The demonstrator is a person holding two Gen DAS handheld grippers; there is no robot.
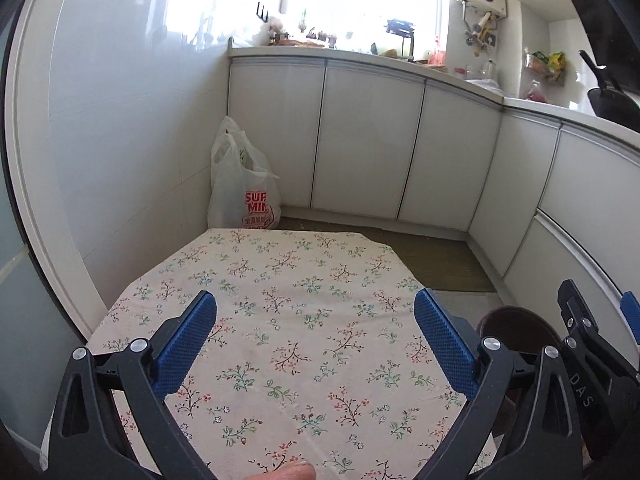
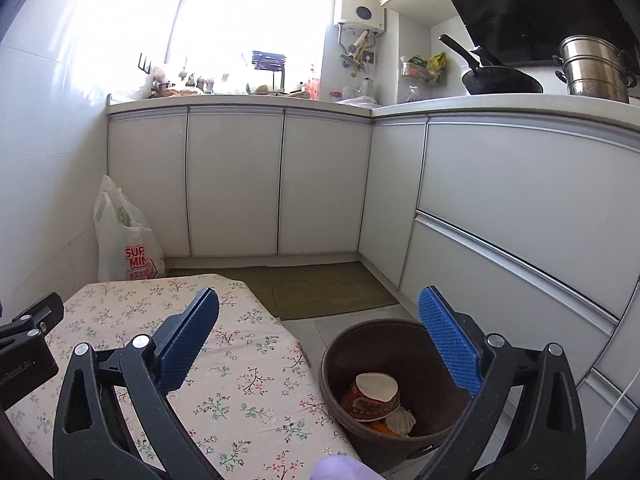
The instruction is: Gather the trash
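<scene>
While both grippers hang over the floral tablecloth (image 1: pixel 280 320), neither holds anything: the left gripper (image 1: pixel 316 344) has its 2 blue pads spread wide with only cloth showing between them, and the right gripper (image 2: pixel 320 344) stands just as wide apart, its span framing the table edge and the bin. In the right wrist view the brown trash bin (image 2: pixel 344 364) sits on the floor at 5 o'clock, just beside the table's right edge, and inside it lie an instant noodle cup (image 2: pixel 374 398) on its side, a crumpled pale wad and something orange under them. In the left wrist view only the bin's rim shows at 4 o'clock, partly hidden behind the right gripper's black frame. A white plastic shopping bag (image 2: pixel 126 240) with red print stands on the floor at 10 o'clock in the right wrist view, against the wall and the white cabinets (image 2: pixel 236 184), just beyond the table's far edge. A green mat (image 2: pixel 320 288) lies on the floor between table and cabinets. On the counter at 2 o'clock sit a black wok (image 2: pixel 500 80) and a steel steamer pot (image 2: pixel 596 68).
</scene>
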